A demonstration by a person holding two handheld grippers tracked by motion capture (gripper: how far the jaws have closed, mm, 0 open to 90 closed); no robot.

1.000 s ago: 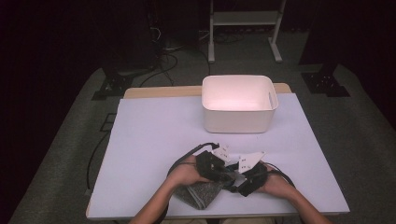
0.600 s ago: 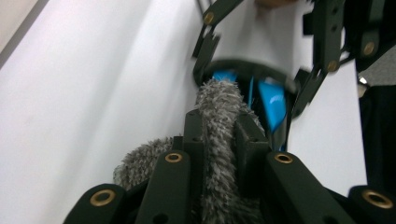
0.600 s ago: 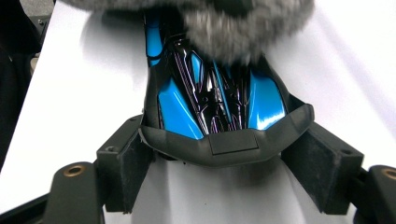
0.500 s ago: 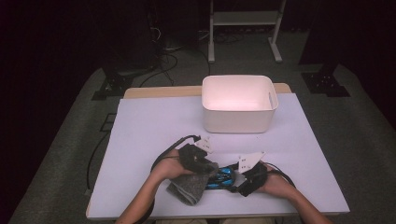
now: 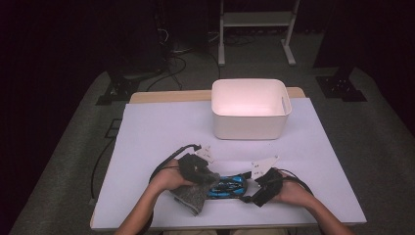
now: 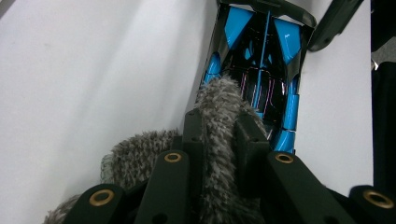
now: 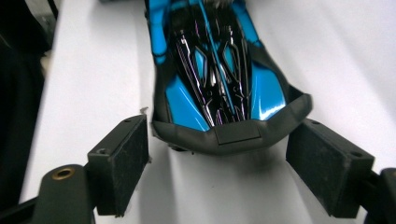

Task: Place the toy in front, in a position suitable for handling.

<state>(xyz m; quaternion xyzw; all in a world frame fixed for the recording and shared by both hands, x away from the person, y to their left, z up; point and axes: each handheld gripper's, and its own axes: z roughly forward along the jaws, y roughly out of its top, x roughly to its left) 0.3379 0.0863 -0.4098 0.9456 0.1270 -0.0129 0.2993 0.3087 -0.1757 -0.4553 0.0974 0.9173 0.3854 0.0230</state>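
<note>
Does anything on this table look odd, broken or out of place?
Nothing stands out. The blue toy car looks whole and sits flat on the table; the grey fuzzy cloth is pinched in the left hand-held gripper.

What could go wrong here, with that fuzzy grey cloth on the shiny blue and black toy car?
The right gripper stands open around the blue and black toy car, not pressing it, so wiping might push the car sideways. The left gripper pinches only a fold of the fuzzy grey cloth, which could slip free.
</note>
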